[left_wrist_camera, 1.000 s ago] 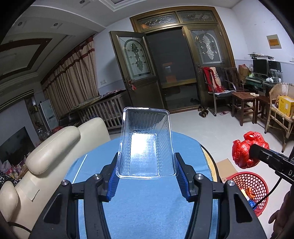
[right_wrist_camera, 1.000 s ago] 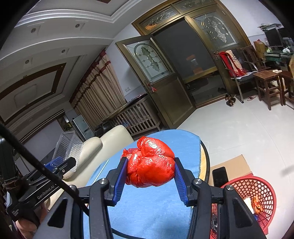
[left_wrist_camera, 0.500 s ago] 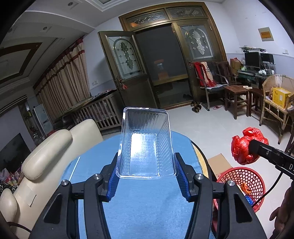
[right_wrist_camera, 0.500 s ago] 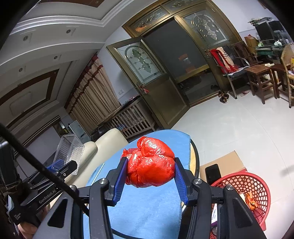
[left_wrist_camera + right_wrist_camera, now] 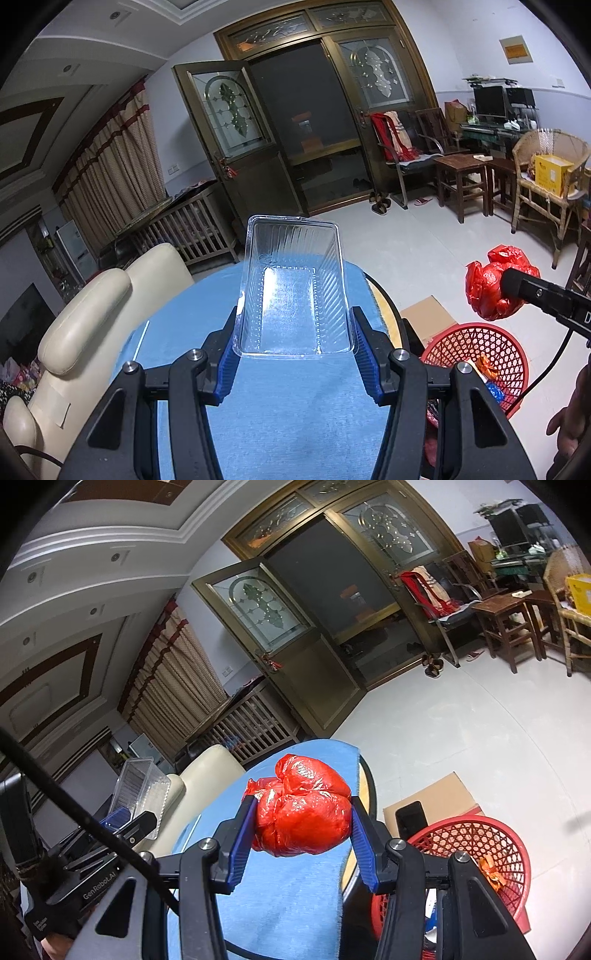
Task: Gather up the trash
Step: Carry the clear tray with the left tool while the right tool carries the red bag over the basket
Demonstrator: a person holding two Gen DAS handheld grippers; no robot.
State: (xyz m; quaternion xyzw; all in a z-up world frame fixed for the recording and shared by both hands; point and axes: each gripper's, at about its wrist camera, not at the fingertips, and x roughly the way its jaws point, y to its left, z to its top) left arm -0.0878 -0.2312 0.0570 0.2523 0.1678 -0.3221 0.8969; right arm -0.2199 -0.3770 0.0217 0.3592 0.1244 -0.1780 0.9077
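Observation:
My left gripper [image 5: 295,332] is shut on a clear plastic tray [image 5: 293,284], held up above the round table's blue cloth [image 5: 288,424]. The right gripper [image 5: 301,819] is shut on a crumpled red plastic bag [image 5: 303,812], also in the air over the table's right side. From the left wrist view the red bag [image 5: 493,286] hangs above and just left of a red mesh basket [image 5: 476,354] on the floor. The basket [image 5: 469,842] holds some scraps. In the right wrist view the clear tray [image 5: 142,794] shows at far left.
A cardboard sheet [image 5: 432,801] with a dark phone-like object [image 5: 412,821] lies on the floor by the basket. A cream sofa [image 5: 96,314] sits left of the table. Wooden chairs, stools [image 5: 461,177] and a wicker chair [image 5: 546,184] stand at the far right; a hand [image 5: 570,424] shows bottom right.
Both grippers have carried their loads to the right, toward the basket; the table edge and basket now sit nearer the middle of each view. Both grips are unchanged.

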